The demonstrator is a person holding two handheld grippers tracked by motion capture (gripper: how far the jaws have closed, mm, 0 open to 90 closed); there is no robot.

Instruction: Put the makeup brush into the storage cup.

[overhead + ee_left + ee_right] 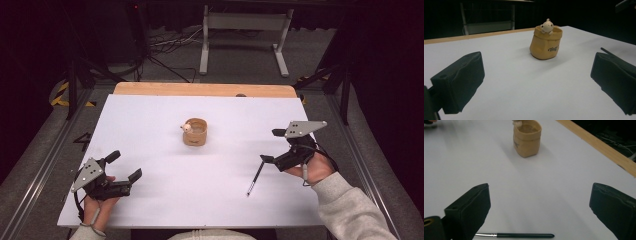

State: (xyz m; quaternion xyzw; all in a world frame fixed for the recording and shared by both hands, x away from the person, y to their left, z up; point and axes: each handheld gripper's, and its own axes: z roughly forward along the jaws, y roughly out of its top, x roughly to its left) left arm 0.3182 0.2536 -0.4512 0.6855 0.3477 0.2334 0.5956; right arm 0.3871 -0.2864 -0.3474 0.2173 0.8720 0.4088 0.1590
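Spread right tongs (540, 212) are poised over a paintbrush (515, 235), best pinched mid-handle; left tongs (536, 82), also spread, face the pouch (545, 43).

The table (165, 200) is white, with a bare light-wood strip along its far edge. At its middle stands a tan pot (195, 132) with dark lettering on its side; a cream figure (547, 26) with small dark eyes sits on its rim. Near the right lies a brush (521, 235) with a black handle and a silver ferrule. Both grippers, left (125, 167) and right (272, 146), are black with grey top plates. The sleeve (350, 210) is light grey. The floor is grey, with yellow-and-black tape at far left.
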